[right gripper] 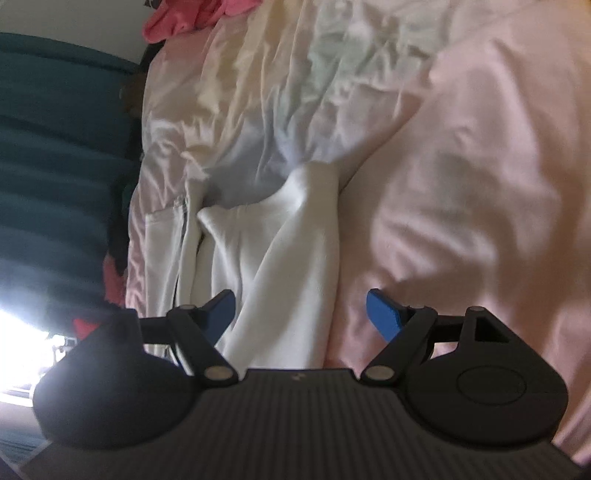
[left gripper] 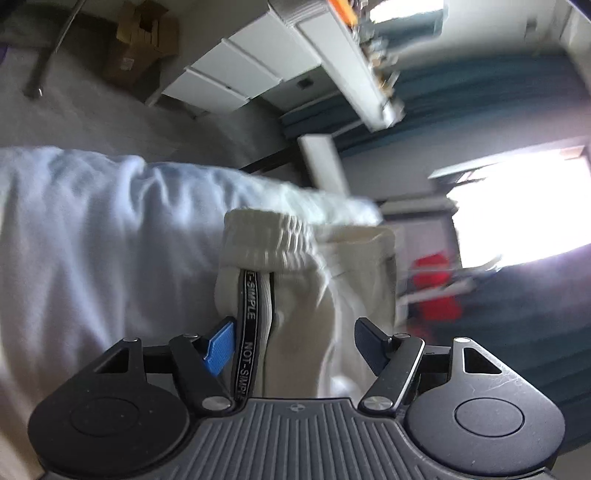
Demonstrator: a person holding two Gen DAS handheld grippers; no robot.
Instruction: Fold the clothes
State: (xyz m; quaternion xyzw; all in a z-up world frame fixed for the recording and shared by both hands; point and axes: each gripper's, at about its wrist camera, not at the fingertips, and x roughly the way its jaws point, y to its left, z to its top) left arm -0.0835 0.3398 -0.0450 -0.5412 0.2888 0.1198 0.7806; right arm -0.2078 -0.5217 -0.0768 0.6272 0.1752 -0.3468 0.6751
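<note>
Cream white trousers (left gripper: pixel 306 295) with an elastic waistband (left gripper: pixel 273 236) and a black side stripe reading NOT-SIMPLE (left gripper: pixel 247 332) lie between the fingers of my left gripper (left gripper: pixel 295 343), whose jaws stand wide apart with the cloth passing between them. In the right wrist view the same white cloth (right gripper: pixel 280 258) runs between the fingers of my right gripper (right gripper: pixel 299 314), also spread wide, over a pink bedsheet (right gripper: pixel 461 184).
White bedding (left gripper: pixel 92 240) lies left of the trousers. White drawers (left gripper: pixel 236 66), a cardboard box (left gripper: pixel 144 40) and a bright window (left gripper: pixel 517 210) stand beyond. A red object (left gripper: pixel 436 291) sits at right. Teal curtain (right gripper: pixel 55 147) and pink clothing (right gripper: pixel 177 18) border the bed.
</note>
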